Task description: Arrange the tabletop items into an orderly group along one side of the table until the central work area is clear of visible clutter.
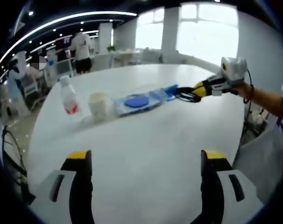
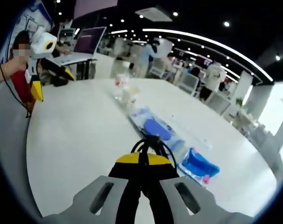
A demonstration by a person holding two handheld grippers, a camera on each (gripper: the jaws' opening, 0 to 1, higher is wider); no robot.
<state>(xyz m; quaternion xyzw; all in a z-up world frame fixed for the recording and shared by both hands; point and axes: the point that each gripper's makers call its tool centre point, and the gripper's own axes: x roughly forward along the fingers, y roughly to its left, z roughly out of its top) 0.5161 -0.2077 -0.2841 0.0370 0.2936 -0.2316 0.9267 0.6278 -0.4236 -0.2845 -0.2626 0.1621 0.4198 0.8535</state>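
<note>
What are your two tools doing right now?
Left tool open, empty. Right tool shut on black cable. Bottle, cup, blue packet lined up. Nothing blocking.

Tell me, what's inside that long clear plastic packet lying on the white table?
The clear packet holds a flat blue round piece, seen through the plastic; what it is stays unclear. The right gripper, shut on a black cable, hides part of the packet's near end in the right gripper view.
</note>
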